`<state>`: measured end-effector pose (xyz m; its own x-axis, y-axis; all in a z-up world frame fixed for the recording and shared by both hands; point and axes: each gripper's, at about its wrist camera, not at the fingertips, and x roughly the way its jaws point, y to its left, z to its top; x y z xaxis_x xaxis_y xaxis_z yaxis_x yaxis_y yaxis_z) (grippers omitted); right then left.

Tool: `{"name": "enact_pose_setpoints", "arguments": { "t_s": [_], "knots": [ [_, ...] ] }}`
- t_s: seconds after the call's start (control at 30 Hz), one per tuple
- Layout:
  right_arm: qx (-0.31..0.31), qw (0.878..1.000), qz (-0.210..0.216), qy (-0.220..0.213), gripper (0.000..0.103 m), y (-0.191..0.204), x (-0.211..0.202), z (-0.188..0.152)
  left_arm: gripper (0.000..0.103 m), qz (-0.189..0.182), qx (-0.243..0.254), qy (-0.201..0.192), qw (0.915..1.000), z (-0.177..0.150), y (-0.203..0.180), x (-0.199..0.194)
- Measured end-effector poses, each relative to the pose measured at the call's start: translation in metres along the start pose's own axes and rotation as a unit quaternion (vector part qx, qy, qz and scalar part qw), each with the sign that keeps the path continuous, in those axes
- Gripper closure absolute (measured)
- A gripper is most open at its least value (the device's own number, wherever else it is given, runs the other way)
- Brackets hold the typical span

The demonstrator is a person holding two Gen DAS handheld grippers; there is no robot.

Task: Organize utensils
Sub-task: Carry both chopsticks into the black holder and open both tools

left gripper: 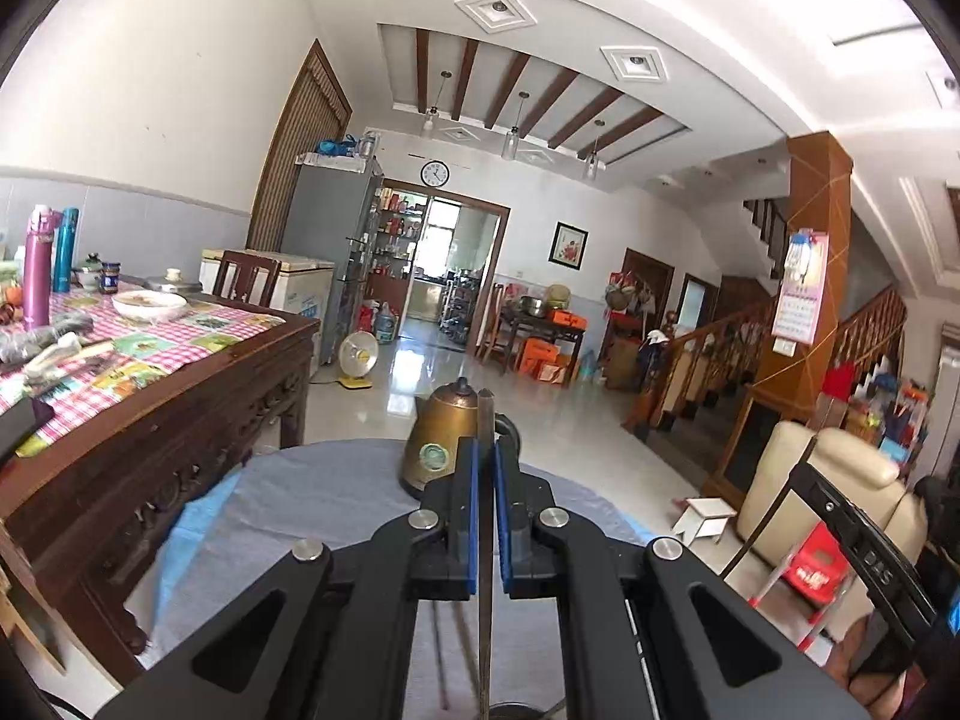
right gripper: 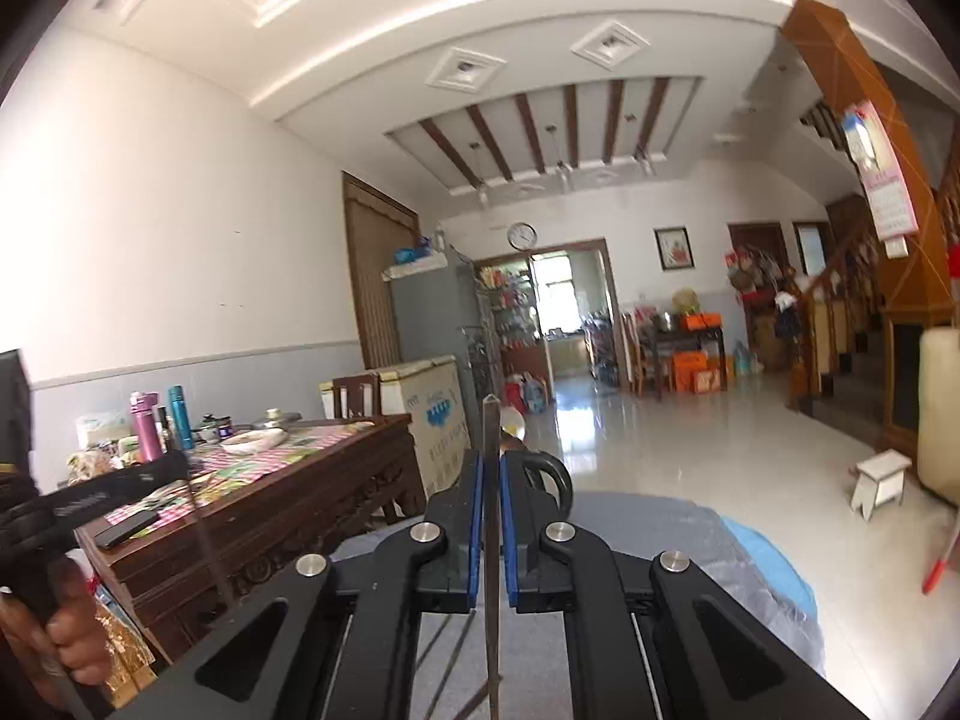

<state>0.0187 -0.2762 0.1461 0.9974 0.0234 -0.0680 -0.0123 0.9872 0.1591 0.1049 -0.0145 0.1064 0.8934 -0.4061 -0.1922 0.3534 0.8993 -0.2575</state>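
My left gripper point(left gripper: 485, 447) is shut on a thin dark chopstick point(left gripper: 486, 414). The stick stands upright between the blue pads point(left gripper: 473, 480), and its tip pokes out above them. My right gripper point(right gripper: 492, 459) is likewise shut on a second dark chopstick point(right gripper: 491, 420), which runs down between its pads to the bottom edge. Both grippers are raised and point out across the room, level with each other. In the right wrist view a hand point(right gripper: 66, 648) holds the left gripper at the far left. Several thin utensils lie blurred on the cloth under each gripper.
A brass kettle point(left gripper: 441, 444) stands on the round table's grey-blue cloth point(left gripper: 324, 498) just ahead. A dark carved wooden table point(left gripper: 180, 420) with a checked cloth, bowl and bottles is to the left. To the right are a small white stool point(left gripper: 705, 516) and a cream armchair point(left gripper: 822, 498).
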Motion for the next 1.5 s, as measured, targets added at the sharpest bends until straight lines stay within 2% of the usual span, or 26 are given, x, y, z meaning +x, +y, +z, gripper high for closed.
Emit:
{"name": "enact_pose_setpoints", "arguments": {
  "t_s": [0.13,0.23,0.37,0.6,0.87,0.93,1.0,1.03,1.1,1.13,1.2,1.3,1.5],
  "knots": [
    [0.001,1.0,0.027,-0.009,0.097,0.017,-0.011,0.003,0.098,0.001,-0.002,0.008,1.0,-0.012,-0.007,0.007],
    [0.009,0.999,0.053,0.001,0.097,0.029,-0.011,-0.002,0.098,-0.002,-0.011,0.019,0.9998,-0.021,-0.007,0.014],
    [0.013,0.997,0.071,0.038,0.097,0.043,0.002,-0.025,0.098,0.004,-0.016,0.036,0.9992,-0.037,-0.005,0.021],
    [0.008,0.991,0.07,0.111,0.097,0.046,0.037,-0.074,0.098,0.004,-0.02,0.055,0.9983,-0.059,-0.003,0.032],
    [0.032,0.981,0.079,0.173,0.095,0.025,0.052,-0.093,0.098,-0.021,-0.013,0.092,0.9955,-0.074,-0.007,0.041],
    [0.036,0.98,0.078,0.179,0.091,0.024,0.053,-0.093,0.096,-0.021,-0.004,0.098,0.995,-0.075,-0.011,0.04],
    [0.045,0.98,0.077,0.179,0.083,0.019,0.051,-0.093,0.092,-0.019,0.004,0.09,0.9957,-0.073,-0.012,0.035],
    [0.05,0.981,0.075,0.172,0.08,0.017,0.049,-0.092,0.085,-0.016,0.008,0.082,0.9965,-0.07,-0.014,0.03],
    [0.058,0.983,0.072,0.158,0.08,0.012,0.044,-0.089,0.073,-0.009,0.01,0.062,0.998,-0.064,-0.012,0.021],
    [0.061,0.985,0.067,0.149,0.08,0.01,0.041,-0.087,0.071,-0.005,0.01,0.051,0.9987,-0.06,-0.008,0.016],
    [0.066,0.987,0.058,0.135,0.08,0.006,0.037,-0.084,0.07,0.004,0.009,0.035,0.9993,-0.054,-0.003,0.009],
    [0.075,0.988,0.045,0.124,0.08,-0.001,0.035,-0.08,0.062,0.022,0.001,0.023,0.9995,-0.047,0.009,0.005],
    [0.108,0.987,0.024,0.12,0.08,-0.021,0.035,-0.079,0.061,0.076,-0.028,0.03,0.9962,-0.044,0.044,0.008]
  ]
}}
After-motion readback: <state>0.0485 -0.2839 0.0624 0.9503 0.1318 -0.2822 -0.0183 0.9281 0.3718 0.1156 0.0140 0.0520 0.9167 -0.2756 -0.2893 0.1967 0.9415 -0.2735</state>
